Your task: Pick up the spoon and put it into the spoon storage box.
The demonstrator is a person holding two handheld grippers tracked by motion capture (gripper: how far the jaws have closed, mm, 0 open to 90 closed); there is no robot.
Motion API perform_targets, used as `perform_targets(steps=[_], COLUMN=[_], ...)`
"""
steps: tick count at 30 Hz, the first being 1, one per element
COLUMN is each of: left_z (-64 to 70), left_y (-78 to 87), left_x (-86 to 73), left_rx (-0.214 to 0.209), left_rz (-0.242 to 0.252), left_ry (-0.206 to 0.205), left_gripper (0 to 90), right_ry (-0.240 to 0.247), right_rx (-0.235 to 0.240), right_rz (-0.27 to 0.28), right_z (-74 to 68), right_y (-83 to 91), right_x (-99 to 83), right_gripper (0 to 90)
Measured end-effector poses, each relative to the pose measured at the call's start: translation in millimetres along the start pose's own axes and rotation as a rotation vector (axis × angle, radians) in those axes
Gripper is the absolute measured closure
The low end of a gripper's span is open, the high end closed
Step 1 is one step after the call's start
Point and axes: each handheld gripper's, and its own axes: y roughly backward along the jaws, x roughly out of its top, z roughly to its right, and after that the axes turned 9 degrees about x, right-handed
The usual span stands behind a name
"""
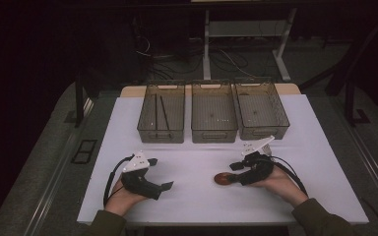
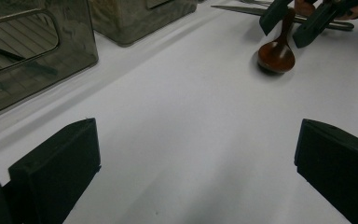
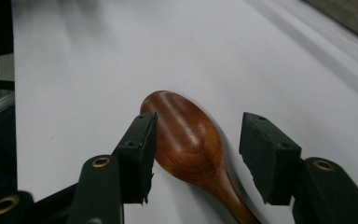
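Currently right gripper [image 3: 196,149] straddles the wooden spoon [image 3: 186,140] near-right on the table [image 1: 192,162], jaws apart, nothing clamped. Risk: rounded bowl back squirts out sideways on closing. Left gripper [image 2: 191,172] gapes empty.

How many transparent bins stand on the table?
3, in a row at the table's far edge: the left bin, holding dark sticks, the middle bin and the right bin.
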Motion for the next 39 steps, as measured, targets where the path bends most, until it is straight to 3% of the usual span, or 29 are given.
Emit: perform_targets(steps=[26,31,33,39], left_z=[0.3,0.4,0.5,0.7], left_y=[-0.4,-0.4,-0.6,-0.8], left_x=[-0.1,0.0,0.0,-0.1], left_rx=[-0.004,-0.004,-0.005,-0.006], left_rz=[-0.002,-0.006,-0.007,-0.006], left_ry=[0.0,-0.002,-0.003,-0.002], left_gripper=[0.0,0.0,0.0,0.0], right_ry=[0.074,0.1,0.133,0.167], right_rx=[-0.045,-0.049,-0.059,-0.041], right_rz=[-0.083,-0.102,-0.12,-0.14], right_z=[-7.1,-10.6,-9.9,-11.4], right_y=[-14.1,-14.0,-13.2,-12.4], right_x=[-1.7,-2.1,-2.2,-2.7], right_gripper=[46.9,50.7,52.8,58.9])
